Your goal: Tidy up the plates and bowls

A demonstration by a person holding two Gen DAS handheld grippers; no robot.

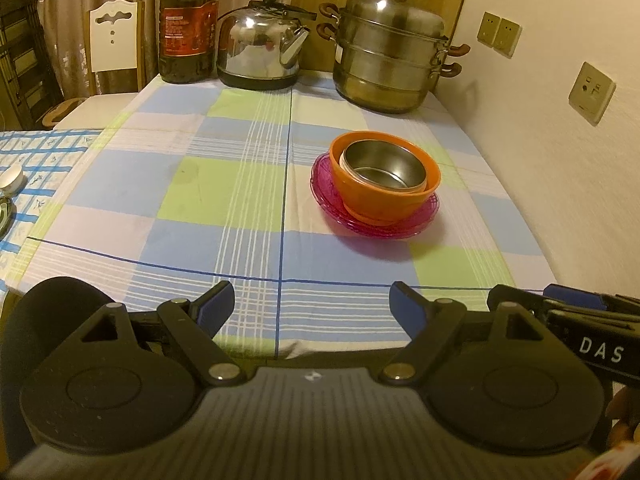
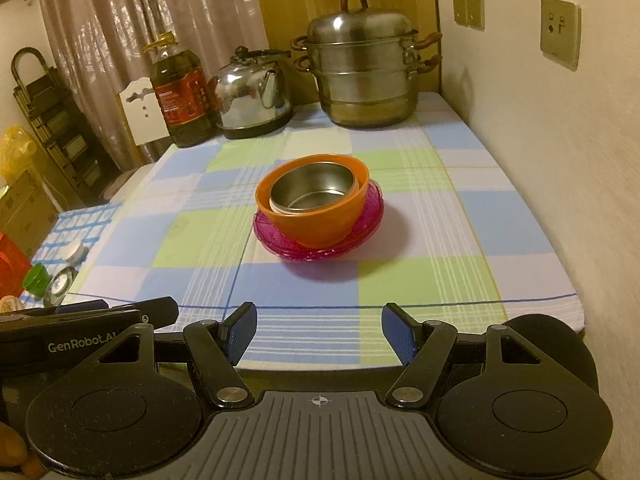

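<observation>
Both the left gripper (image 1: 310,306) and the right gripper (image 2: 319,330) stood wide apart and empty over the table's near edge. Beyond them on the checked tablecloth (image 2: 400,280) sat one steel bowl (image 2: 314,192) nested in one orange bowl (image 2: 316,216), atop stacked pink plates (image 2: 320,250), their number unclear.

Two nested bowls (image 2: 316,200), pink plates (image 2: 320,248) count unclear, one kettle (image 2: 252,96), one steamer (image 2: 364,72).
</observation>
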